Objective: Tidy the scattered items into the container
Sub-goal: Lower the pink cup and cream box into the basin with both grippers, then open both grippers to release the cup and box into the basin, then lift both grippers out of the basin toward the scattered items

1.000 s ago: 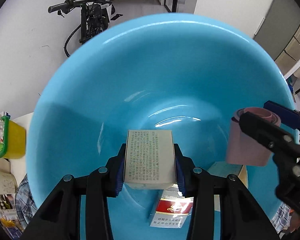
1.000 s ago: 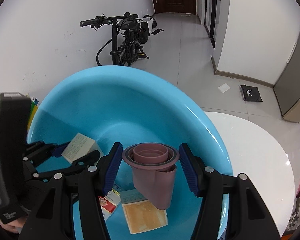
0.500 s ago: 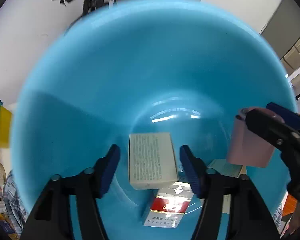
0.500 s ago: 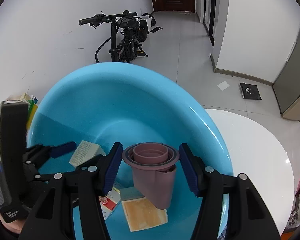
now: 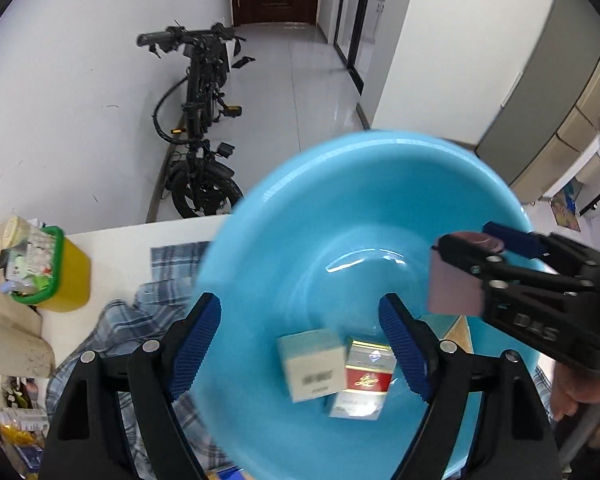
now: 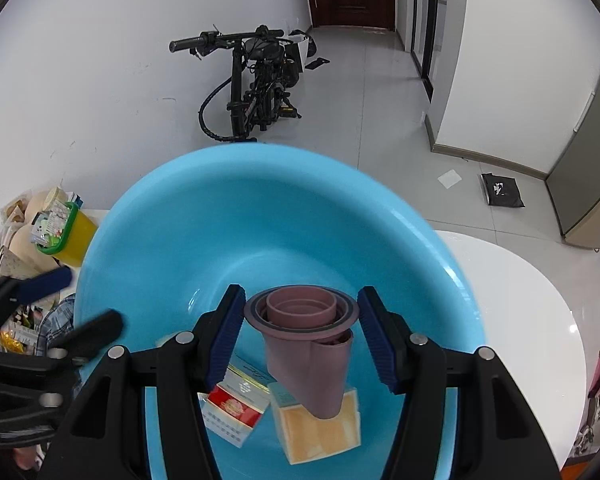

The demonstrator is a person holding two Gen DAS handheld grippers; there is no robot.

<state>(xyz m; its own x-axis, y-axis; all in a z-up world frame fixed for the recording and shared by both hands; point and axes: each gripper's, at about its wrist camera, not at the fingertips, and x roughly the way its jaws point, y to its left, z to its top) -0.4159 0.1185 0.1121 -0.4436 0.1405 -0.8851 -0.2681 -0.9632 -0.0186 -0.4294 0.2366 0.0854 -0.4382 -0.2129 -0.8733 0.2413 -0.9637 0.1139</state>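
Note:
A big blue basin (image 5: 284,248) (image 6: 188,216) holds a pale box (image 5: 312,364), a red-and-white cigarette pack (image 5: 366,380) (image 6: 232,408) and an orange-and-teal flat box (image 6: 320,424). My left gripper (image 5: 300,340) is open and empty above the basin's near rim, over the pale box. My right gripper (image 6: 300,328) is shut on a mauve collapsible cup (image 6: 306,340) and holds it upright over the basin. The cup (image 5: 456,280) and right gripper also show at the right of the left wrist view.
A yellow bin with a green rim (image 5: 48,268) (image 6: 60,232) stands on the white table (image 6: 520,300) left of the basin. A blue plaid cloth (image 5: 140,320) lies beside the basin. A black bicycle (image 6: 256,80) stands by the far wall.
My left gripper opened and let go of the pale box, which dropped into the basin beside the cigarette pack; the gripper then pulled back and up. My right gripper kept holding the cup.

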